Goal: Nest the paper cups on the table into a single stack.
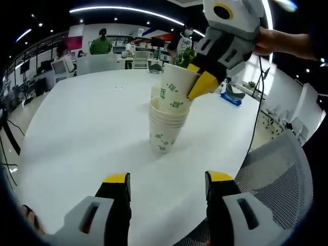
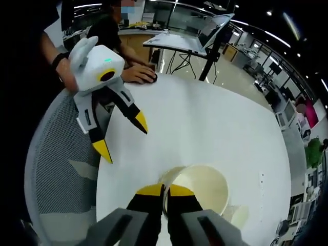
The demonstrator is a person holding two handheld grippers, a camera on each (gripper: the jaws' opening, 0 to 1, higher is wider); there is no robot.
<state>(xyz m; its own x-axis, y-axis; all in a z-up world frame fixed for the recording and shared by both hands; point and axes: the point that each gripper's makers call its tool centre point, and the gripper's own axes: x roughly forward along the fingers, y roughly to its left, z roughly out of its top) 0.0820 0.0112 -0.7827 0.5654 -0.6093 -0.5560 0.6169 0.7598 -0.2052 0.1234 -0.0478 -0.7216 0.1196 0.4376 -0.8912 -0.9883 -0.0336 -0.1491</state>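
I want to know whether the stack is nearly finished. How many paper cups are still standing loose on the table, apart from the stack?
0. One cup is pinched by the right hand-held gripper over the stack; one behind the stack may be hidden.

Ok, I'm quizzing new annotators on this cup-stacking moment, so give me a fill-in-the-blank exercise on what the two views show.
1. The right gripper pinches the rim of the top paper cup, which sits tilted in the ____ of cups.
2. The left gripper hangs with its jaws ____.
3. The cups stand on a ____ round table.
4. Beside the table stands a grey ____ chair.

Missing words: stack; open; white; mesh
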